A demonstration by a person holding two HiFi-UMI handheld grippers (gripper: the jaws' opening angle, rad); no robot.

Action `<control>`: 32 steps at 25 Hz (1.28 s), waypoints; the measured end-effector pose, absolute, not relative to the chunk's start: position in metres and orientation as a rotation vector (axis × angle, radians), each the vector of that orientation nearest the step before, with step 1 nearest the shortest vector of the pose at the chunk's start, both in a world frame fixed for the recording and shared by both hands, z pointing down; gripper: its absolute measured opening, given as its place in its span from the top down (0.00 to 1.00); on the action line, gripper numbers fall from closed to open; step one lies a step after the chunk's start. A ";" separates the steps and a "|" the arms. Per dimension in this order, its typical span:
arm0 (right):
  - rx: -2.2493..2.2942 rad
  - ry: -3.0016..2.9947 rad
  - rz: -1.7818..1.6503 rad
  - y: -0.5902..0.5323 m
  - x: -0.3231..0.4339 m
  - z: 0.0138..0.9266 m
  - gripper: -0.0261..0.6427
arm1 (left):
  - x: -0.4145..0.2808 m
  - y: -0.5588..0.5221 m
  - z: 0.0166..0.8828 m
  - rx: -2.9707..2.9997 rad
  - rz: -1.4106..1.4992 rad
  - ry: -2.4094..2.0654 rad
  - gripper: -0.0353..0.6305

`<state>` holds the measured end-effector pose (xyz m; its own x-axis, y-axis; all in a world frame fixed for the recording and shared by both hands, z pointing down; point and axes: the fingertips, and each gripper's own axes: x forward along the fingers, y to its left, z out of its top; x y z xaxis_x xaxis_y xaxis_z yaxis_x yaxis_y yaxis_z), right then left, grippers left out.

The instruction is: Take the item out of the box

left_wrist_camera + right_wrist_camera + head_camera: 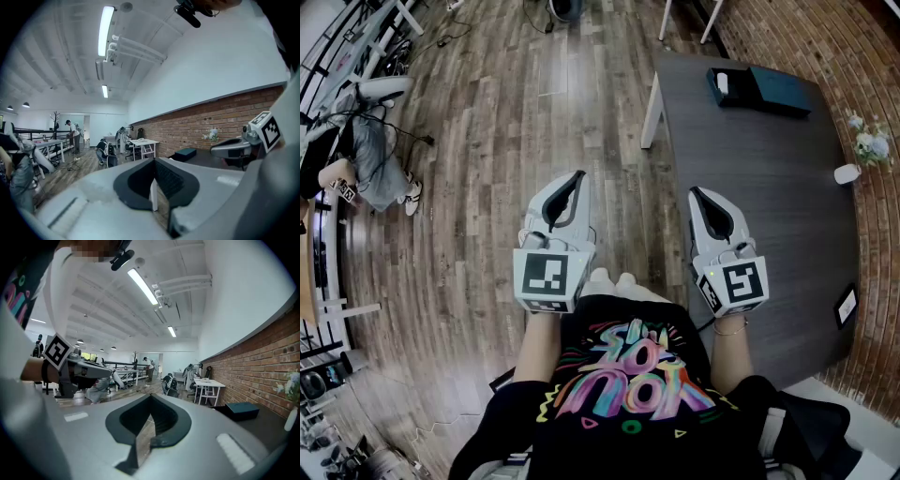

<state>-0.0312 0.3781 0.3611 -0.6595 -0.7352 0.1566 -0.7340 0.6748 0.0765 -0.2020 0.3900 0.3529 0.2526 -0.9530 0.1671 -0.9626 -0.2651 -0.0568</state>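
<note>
The left gripper hovers over the floor, jaws together on nothing. The right gripper, also closed and empty, hangs at the tabletop's near edge. The box lies well apart at the far end, with a white item apparently inside. Removal looks not yet begun.

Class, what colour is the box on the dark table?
The box is dark teal, seen best in the head view.
</note>
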 end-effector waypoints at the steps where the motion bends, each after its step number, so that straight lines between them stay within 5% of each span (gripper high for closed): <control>1: 1.197 -2.715 -0.009 0.377 -0.031 0.361 0.96 | -0.199 0.388 0.354 2.444 0.260 -1.864 0.95; 17: 1.169 -2.790 0.071 0.356 -0.037 0.369 0.96 | -0.191 0.369 0.367 2.370 0.332 -1.860 0.95; 32: 1.252 -2.706 0.132 0.210 -0.050 0.380 0.96 | -0.221 0.203 0.362 2.420 0.225 -1.800 0.95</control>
<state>-0.0504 0.2096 0.3803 -0.6382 -0.7489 0.1784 -0.7627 0.6466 -0.0140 -0.2211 0.2034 0.3623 0.2830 -0.9405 0.1882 -0.9579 -0.2871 0.0056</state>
